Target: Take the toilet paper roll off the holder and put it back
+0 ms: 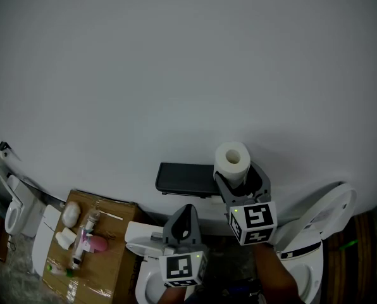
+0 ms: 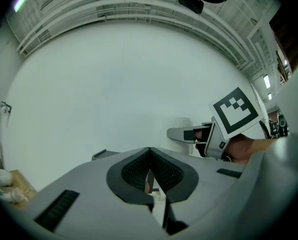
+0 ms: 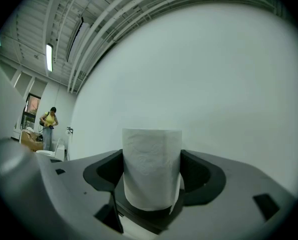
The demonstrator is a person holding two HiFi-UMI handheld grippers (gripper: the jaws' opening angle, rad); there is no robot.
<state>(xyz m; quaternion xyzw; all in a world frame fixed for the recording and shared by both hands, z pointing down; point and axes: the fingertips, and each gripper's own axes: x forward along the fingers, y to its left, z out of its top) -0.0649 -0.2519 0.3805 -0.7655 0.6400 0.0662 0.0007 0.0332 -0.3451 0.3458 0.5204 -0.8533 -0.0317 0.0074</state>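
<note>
Toilet paper roll (image 3: 151, 164) stands upright, squeezed inside the right claw (image 3: 152, 176).

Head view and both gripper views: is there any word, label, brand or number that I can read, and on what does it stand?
No readable text anywhere.
On the cubes of the left claw and right claw: black-and-white square patterns only, no letters.
On the toilet paper roll: faint embossing, no print.
On the small items lying on the cardboard: any labels are too small to read.
</note>
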